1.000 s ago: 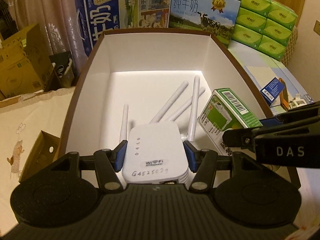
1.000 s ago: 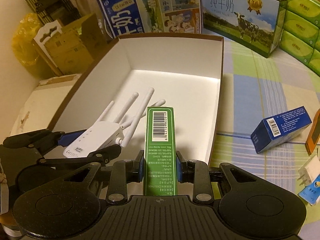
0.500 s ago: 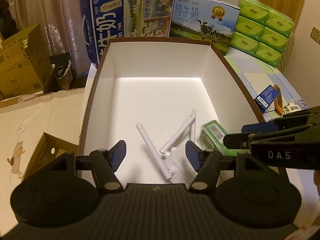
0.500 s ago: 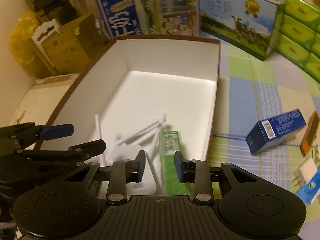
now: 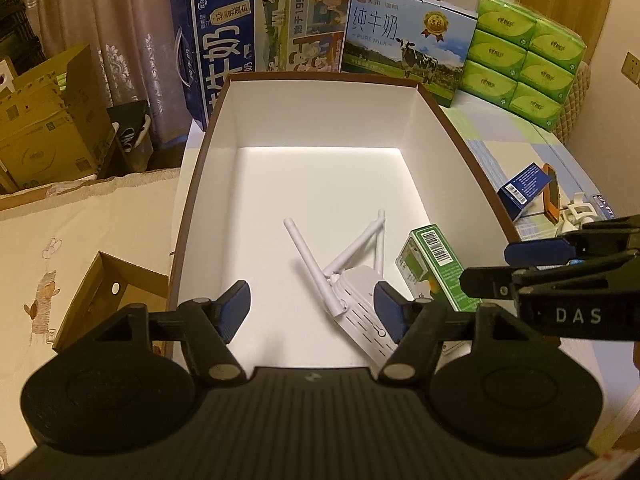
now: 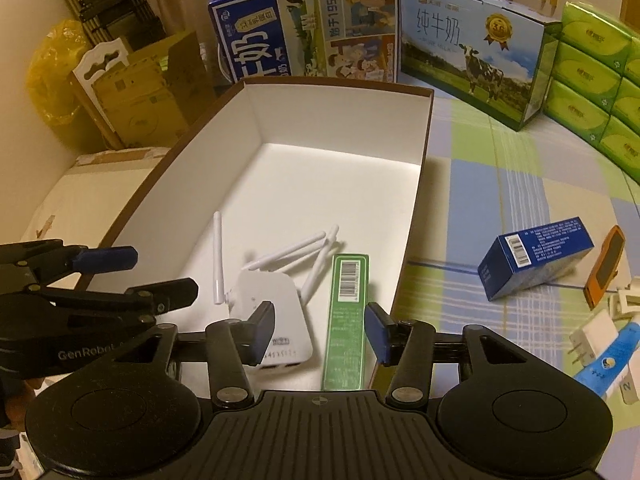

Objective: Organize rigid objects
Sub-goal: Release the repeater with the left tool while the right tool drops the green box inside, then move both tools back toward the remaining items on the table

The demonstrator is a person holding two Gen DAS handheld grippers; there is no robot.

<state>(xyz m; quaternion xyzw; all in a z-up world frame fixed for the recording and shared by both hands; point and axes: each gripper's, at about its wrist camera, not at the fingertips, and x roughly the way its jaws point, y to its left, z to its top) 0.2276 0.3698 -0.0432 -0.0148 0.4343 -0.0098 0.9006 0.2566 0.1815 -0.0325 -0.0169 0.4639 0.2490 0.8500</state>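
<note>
A white WiFi repeater (image 5: 360, 300) (image 6: 272, 296) with several antennas lies on the floor of the brown-rimmed white box (image 5: 320, 112) (image 6: 340, 116), near its front. A green carton (image 5: 436, 268) (image 6: 348, 308) lies flat to its right. My left gripper (image 5: 313, 306) (image 6: 152, 276) hangs above the repeater, jaws opening, with nothing held between the pads. My right gripper (image 6: 319, 332) (image 5: 504, 266) hovers over the green carton, jaws also opening; its pads stand clear of the carton.
Right of the box, a blue carton (image 6: 536, 256), an orange item (image 6: 604, 272) and white plugs (image 6: 592, 336) lie on the checked cloth. Milk cartons (image 6: 308, 28) and green tissue packs (image 6: 592, 72) stand behind. An open cardboard box (image 5: 108, 292) sits at the left.
Both grippers opened and lifted a little. The repeater and the green carton, gripped a second ago, now lie loose on the box floor.
</note>
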